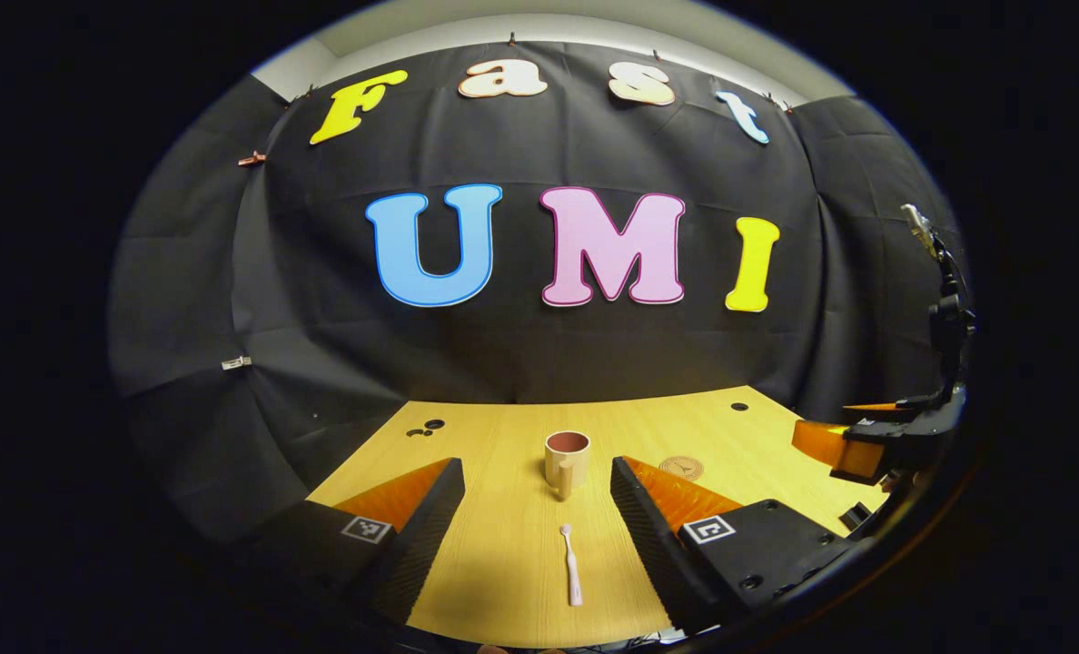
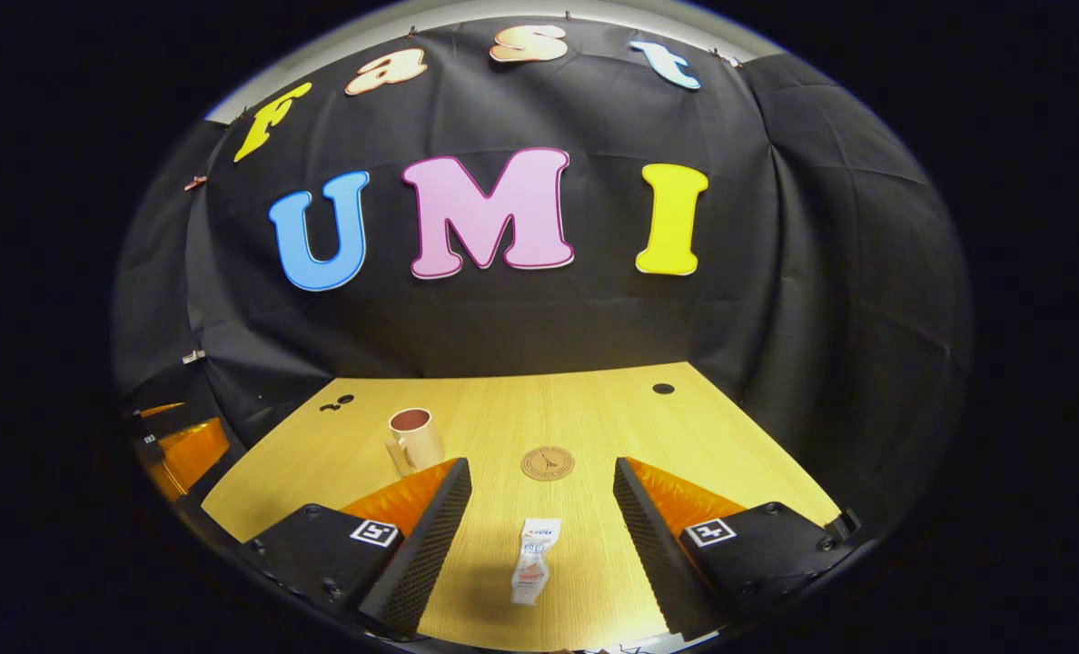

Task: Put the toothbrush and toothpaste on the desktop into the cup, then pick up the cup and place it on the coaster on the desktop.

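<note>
The toothbrush (image 1: 572,565) is seen lying flat on the table (image 1: 503,581), directly ahead of the left hand-held gripper (image 1: 537,509) and between its fingers, which are held wide apart with nothing gripped. Its long axis runs along the gripper's line of sight, head toward the cup (image 1: 566,460), which stands upright just beyond. The toothpaste tube (image 2: 534,561) is found likewise between the spread, empty fingers of the right hand-held gripper (image 2: 541,509), its length pointing roughly toward the coaster (image 2: 547,463). Each gripper is judged nearer to its own item; neither item has yet been put in the cup.
</note>
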